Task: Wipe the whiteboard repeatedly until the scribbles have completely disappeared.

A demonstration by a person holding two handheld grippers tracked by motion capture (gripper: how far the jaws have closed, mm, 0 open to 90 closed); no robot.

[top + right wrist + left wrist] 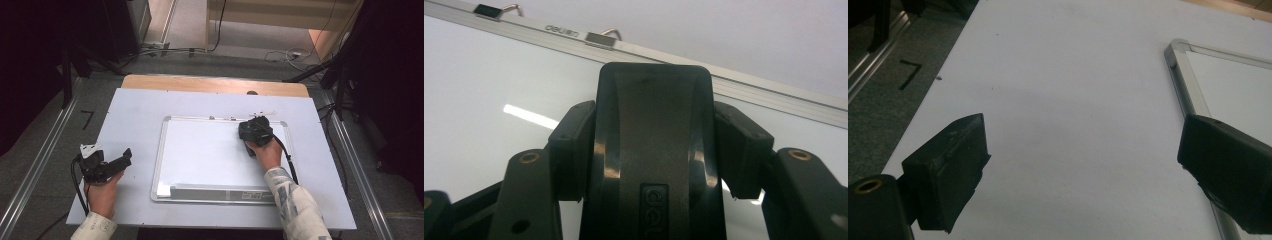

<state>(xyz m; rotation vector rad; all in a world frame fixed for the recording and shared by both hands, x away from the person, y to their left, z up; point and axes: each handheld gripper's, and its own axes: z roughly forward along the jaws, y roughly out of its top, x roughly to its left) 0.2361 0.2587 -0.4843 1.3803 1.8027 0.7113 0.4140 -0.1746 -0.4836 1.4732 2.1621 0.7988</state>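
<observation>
A white whiteboard (200, 155) with a silver frame lies flat on the table. My right gripper (255, 131) is over the board's far right corner, shut on a black whiteboard eraser (654, 150). In the right gripper view the eraser stands between the two pads (574, 150) and presses against the board surface (484, 100), just below the top frame rail (734, 85). My left gripper (125, 157) rests on the table left of the board. Its jaws stand wide open with nothing between them (1083, 140). The board's near corner (1188, 85) shows beside the right jaw.
The board's pen tray (220, 192) runs along its near edge. Two metal hanger clips (599, 39) sit on the top rail. A pale sheet (130, 115) covers the table, with a wooden strip (210, 84) at the far edge. Floor rails (40, 160) and cables flank the table.
</observation>
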